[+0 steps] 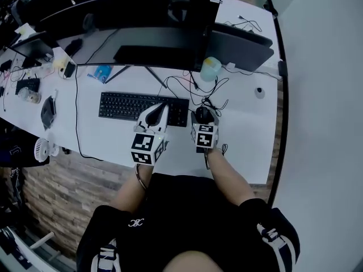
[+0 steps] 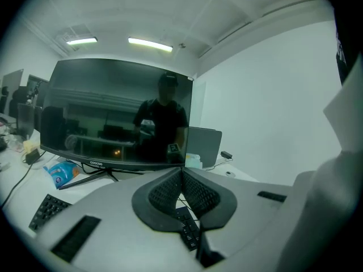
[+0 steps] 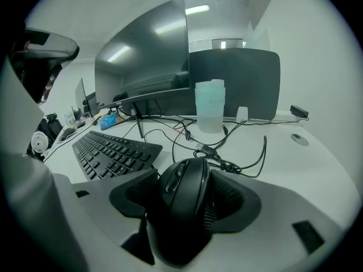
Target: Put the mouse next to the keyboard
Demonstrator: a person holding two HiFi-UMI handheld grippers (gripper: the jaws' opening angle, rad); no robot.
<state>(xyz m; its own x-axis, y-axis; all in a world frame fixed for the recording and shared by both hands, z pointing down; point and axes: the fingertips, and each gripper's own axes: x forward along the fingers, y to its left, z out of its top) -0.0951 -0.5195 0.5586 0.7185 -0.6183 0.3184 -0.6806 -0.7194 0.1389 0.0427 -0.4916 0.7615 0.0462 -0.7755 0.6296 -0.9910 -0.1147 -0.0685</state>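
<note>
A black keyboard lies across the middle of the white desk. A black mouse sits between the pads of my right gripper, which is shut on it just right of the keyboard's right end. The mouse's wire trails off into a tangle of cables. My left gripper hovers over the keyboard's right end, its pads meeting at the tips with nothing between them. Whether the mouse touches the desk I cannot tell.
A wide monitor stands behind the keyboard, with a second dark screen to its right. A pale cup and loose cables lie beyond the mouse. A blue packet lies at back left.
</note>
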